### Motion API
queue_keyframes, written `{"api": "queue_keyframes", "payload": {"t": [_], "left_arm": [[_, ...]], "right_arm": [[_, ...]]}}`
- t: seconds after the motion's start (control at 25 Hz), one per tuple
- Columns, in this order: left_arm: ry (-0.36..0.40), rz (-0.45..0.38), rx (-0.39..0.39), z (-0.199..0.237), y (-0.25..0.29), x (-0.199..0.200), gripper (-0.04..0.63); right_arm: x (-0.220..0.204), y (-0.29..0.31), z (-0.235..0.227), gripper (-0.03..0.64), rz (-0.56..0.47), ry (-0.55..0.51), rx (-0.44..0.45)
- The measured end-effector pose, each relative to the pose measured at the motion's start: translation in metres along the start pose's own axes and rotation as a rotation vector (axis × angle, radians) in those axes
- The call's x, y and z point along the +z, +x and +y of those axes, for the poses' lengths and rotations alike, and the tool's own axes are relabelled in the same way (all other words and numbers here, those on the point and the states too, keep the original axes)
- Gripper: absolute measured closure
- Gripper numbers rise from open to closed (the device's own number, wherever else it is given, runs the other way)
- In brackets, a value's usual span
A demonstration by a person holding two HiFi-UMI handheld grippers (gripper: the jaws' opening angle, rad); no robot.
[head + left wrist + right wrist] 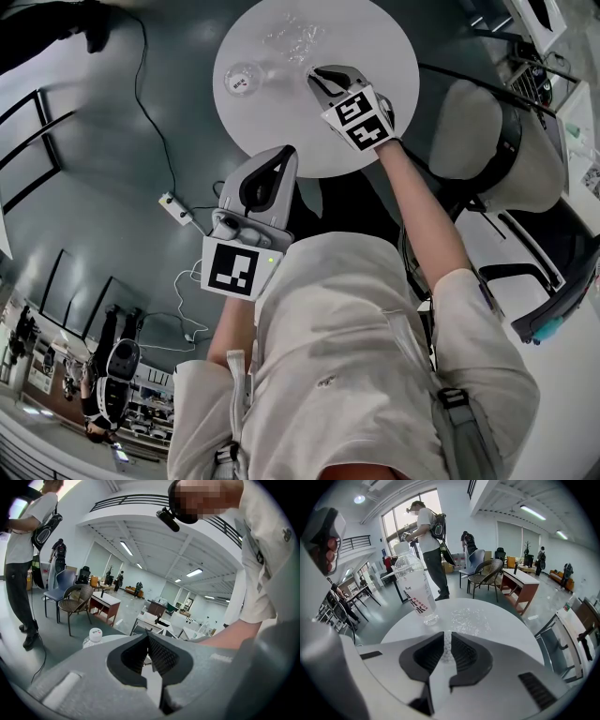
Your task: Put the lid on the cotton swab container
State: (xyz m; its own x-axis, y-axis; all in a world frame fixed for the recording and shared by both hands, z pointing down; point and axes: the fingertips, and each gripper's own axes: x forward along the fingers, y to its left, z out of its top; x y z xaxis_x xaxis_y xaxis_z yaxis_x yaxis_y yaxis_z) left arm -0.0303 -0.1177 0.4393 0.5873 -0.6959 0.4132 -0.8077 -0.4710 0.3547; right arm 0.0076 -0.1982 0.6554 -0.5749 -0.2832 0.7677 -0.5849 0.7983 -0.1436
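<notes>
My right gripper (318, 75) hovers over the round white table (380, 52). In the right gripper view its jaws (447, 638) are shut on a narrow pack of white cotton swab tips (448, 649), the cotton swab container. A crumpled clear plastic piece (471, 619) lies on the table just beyond it, also visible from the head camera (293, 37); I cannot tell if it is the lid. My left gripper (284, 157) is held off the table's near edge, close to my body, its jaws (148, 638) shut with nothing between them.
A clear water bottle (242, 81) with a white cap stands at the table's left side (415, 585). A padded chair (478, 131) stands to the table's right. A cable and power strip (173, 204) lie on the floor at left. A person (429, 541) stands beyond the table.
</notes>
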Motion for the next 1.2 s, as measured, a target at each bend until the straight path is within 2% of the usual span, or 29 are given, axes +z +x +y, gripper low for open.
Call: {"api": "queue_keyframes", "payload": {"t": [0.24,0.52,0.96,1.2], "left_arm": [[0.001,-0.001,-0.008,0.000,-0.001,-0.001,0.586],[0.004,-0.006,-0.022,-0.001,-0.001,-0.001,0.586],[0.025,-0.013,-0.038,0.008,-0.013,0.008,0.586],[0.056,-0.032,-0.084,0.014,-0.023,0.021,0.586]], "right_arm": [[0.000,0.002,0.001,0.563,0.043,-0.080,-0.029],[-0.001,0.005,-0.001,0.563,0.114,-0.058,-0.023],[0.008,-0.002,-0.002,0.551,0.060,-0.015,-0.056],[0.021,-0.017,0.005,0.555,0.032,0.011,-0.093]]}}
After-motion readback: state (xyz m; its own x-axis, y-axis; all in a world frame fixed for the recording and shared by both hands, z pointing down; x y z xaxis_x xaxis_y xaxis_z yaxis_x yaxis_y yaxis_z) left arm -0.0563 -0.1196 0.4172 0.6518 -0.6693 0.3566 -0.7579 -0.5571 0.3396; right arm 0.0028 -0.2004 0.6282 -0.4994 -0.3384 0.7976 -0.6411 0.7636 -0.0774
